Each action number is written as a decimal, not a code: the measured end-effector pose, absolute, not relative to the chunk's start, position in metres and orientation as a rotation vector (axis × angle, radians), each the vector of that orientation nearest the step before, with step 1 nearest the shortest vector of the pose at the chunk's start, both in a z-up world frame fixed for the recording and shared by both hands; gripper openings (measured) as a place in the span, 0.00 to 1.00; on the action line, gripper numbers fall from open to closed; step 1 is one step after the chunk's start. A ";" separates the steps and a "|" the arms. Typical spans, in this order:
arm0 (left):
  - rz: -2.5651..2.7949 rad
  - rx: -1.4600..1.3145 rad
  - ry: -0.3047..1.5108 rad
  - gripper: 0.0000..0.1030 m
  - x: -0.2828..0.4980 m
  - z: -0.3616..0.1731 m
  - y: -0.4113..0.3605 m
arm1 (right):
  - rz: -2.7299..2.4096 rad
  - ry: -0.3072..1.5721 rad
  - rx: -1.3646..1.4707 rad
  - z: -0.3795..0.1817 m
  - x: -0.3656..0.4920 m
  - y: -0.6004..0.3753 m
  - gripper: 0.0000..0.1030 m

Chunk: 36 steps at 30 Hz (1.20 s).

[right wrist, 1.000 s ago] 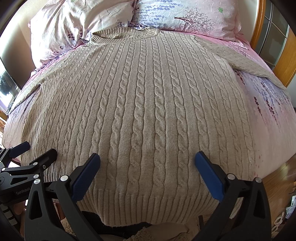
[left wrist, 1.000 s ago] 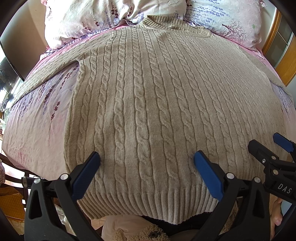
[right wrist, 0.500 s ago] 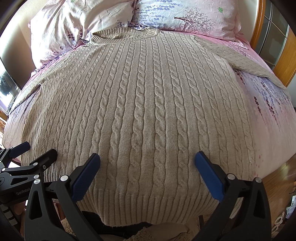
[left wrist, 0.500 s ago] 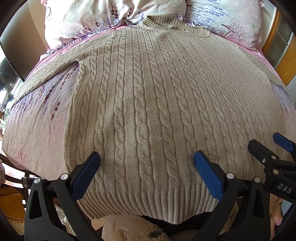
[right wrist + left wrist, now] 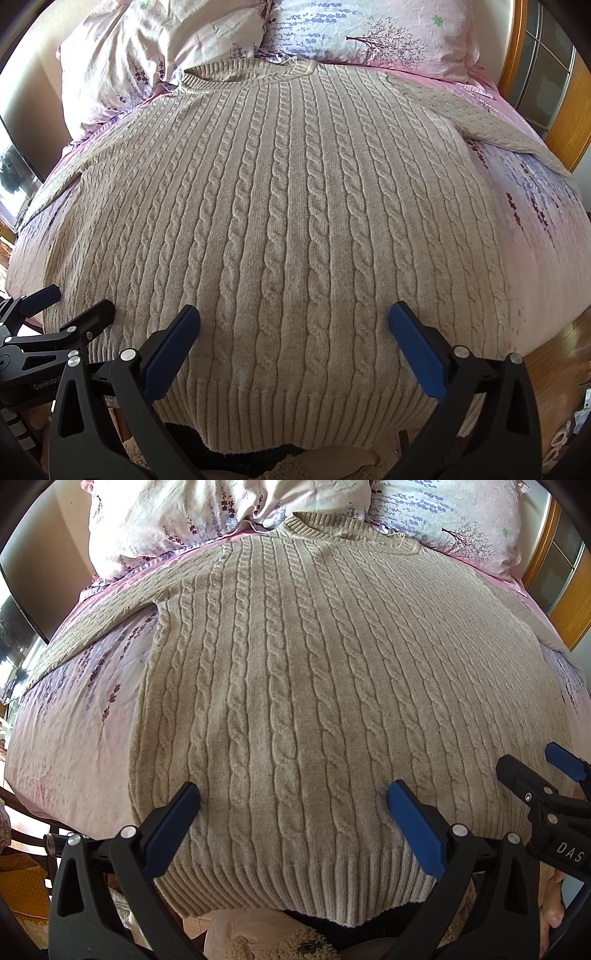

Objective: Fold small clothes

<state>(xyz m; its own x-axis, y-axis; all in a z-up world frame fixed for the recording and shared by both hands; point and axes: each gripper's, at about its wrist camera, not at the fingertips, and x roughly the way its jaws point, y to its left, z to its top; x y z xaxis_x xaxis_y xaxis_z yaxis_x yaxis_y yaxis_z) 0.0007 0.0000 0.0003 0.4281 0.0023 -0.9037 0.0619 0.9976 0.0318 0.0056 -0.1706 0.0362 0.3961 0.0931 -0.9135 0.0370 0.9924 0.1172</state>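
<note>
A beige cable-knit sweater lies flat, front up, on a pink floral bed, collar at the far end and ribbed hem at the near edge; it also fills the right wrist view. Its sleeves spread out to both sides. My left gripper is open, its blue pads above the left half of the hem. My right gripper is open above the right half of the hem. Each gripper shows at the edge of the other's view: the right one and the left one. Neither holds cloth.
Two floral pillows lie behind the collar. A wooden frame with glass stands at the right of the bed, wooden floor below it. The pink sheet shows left of the sweater.
</note>
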 end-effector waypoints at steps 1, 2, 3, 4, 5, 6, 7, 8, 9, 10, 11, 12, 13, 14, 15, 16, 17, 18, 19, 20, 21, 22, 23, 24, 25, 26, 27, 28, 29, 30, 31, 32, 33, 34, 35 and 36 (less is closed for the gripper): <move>-0.037 0.063 1.128 0.98 0.001 0.000 0.000 | 0.031 1.148 0.129 0.037 0.005 -0.171 0.99; -0.037 0.062 1.129 0.98 0.001 0.000 -0.001 | 0.033 1.141 0.133 0.036 0.005 -0.173 0.99; -0.037 0.060 1.130 0.98 0.003 0.001 -0.001 | 0.040 1.124 0.143 0.036 0.005 -0.174 0.99; -0.036 0.059 1.130 0.98 0.004 0.001 0.000 | 0.062 1.103 0.162 0.036 0.006 -0.177 0.99; -0.035 0.058 1.131 0.98 0.006 0.001 0.000 | 0.083 1.085 0.181 0.038 0.006 -0.180 0.99; -0.033 0.057 1.132 0.98 0.005 0.001 0.001 | 0.109 1.054 0.208 0.039 0.007 -0.185 0.99; -0.030 0.058 1.130 0.98 0.008 0.002 0.001 | 0.115 1.041 0.217 0.040 0.008 -0.188 0.99; -0.027 0.060 1.128 0.98 0.012 0.002 -0.001 | 0.115 1.022 0.226 0.043 0.011 -0.195 0.99; -0.023 0.067 1.121 0.98 0.016 0.003 -0.001 | 0.104 1.001 0.234 0.047 0.015 -0.204 0.99; -0.023 0.072 1.116 0.98 0.018 0.004 -0.002 | 0.093 0.979 0.247 0.051 0.017 -0.213 0.99; -0.022 0.075 1.111 0.98 0.021 0.005 -0.003 | 0.078 0.954 0.268 0.055 0.021 -0.224 0.99; -0.024 0.074 1.103 0.98 0.025 0.006 -0.003 | 0.050 0.918 0.314 0.062 0.026 -0.243 0.99; -0.028 0.071 1.099 0.98 0.029 0.006 -0.003 | 0.025 0.897 0.349 0.065 0.030 -0.259 0.99; -0.035 0.064 1.095 0.98 0.032 0.007 -0.003 | -0.009 0.885 0.381 0.067 0.035 -0.275 0.99; -0.043 0.051 1.090 0.98 0.037 0.007 -0.002 | -0.067 0.875 0.425 0.068 0.042 -0.298 0.99; -0.051 0.037 1.085 0.98 0.041 0.008 -0.002 | -0.103 0.873 0.453 0.067 0.048 -0.313 0.99; -0.063 0.020 1.081 0.98 0.045 0.008 -0.001 | -0.146 0.870 0.492 0.066 0.054 -0.331 0.99; -0.082 -0.009 1.073 0.98 0.050 0.009 0.001 | -0.188 0.868 0.530 0.064 0.060 -0.348 0.99; -0.095 -0.032 1.068 0.98 0.053 0.009 0.002 | -0.242 0.862 0.588 0.061 0.066 -0.371 0.98; -0.109 -0.056 1.063 0.98 0.056 0.009 0.004 | -0.282 0.856 0.631 0.057 0.070 -0.390 0.91; -0.124 -0.085 1.057 0.98 0.061 0.009 0.006 | -0.335 0.854 0.698 0.051 0.076 -0.412 0.86; -0.128 -0.098 1.052 0.98 0.064 0.009 0.007 | -0.356 0.850 0.751 0.047 0.078 -0.427 0.85; -0.128 -0.097 1.048 0.98 0.066 0.009 0.008 | -0.369 0.841 0.806 0.042 0.080 -0.441 0.81; -0.127 -0.088 1.043 0.98 0.070 0.008 0.007 | -0.384 0.828 0.877 0.035 0.084 -0.457 0.76; -0.127 -0.080 1.039 0.98 0.072 0.008 0.006 | -0.395 0.822 0.913 0.029 0.086 -0.467 0.74; -0.132 -0.077 1.037 0.98 0.074 0.007 0.006 | -0.404 0.818 0.936 0.027 0.088 -0.475 0.70; -0.151 -0.080 1.036 0.98 0.077 0.006 0.005 | -0.422 0.813 0.969 0.022 0.090 -0.484 0.67; -0.166 -0.086 1.034 0.98 0.078 0.006 0.005 | -0.426 0.806 0.994 0.018 0.091 -0.488 0.65; -0.179 -0.096 1.032 0.98 0.080 0.006 0.006 | -0.428 0.799 1.017 0.015 0.091 -0.493 0.60; -0.188 -0.106 1.028 0.98 0.082 0.006 0.007 | -0.431 0.792 1.037 0.012 0.092 -0.500 0.55; -0.198 -0.115 1.021 0.98 0.084 0.006 0.008 | -0.438 0.784 1.053 0.009 0.092 -0.507 0.53; -0.214 -0.124 1.011 0.98 0.085 0.007 0.008 | -0.448 0.778 1.057 0.007 0.094 -0.511 0.46; -0.239 -0.142 0.996 0.98 0.087 0.008 0.009 | -0.471 0.778 1.059 0.005 0.094 -0.514 0.42; -0.257 -0.156 0.990 0.98 0.089 0.009 0.010 | -0.486 0.774 1.063 0.004 0.093 -0.519 0.40; -0.270 -0.167 0.988 0.98 0.090 0.009 0.011 | -0.496 0.769 1.067 0.003 0.095 -0.525 0.37; -0.279 -0.175 0.986 0.98 0.092 0.009 0.012 | -0.520 0.763 1.060 0.003 0.094 -0.529 0.35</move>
<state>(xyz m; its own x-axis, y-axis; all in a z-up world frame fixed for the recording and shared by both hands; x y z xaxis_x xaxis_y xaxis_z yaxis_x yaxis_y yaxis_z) 0.0918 0.0116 0.0089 0.5202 -0.3107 -0.7955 0.1528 0.9503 -0.2712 0.0939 -0.5290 0.0030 0.6392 -0.0227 -0.7687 0.7071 0.4102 0.5759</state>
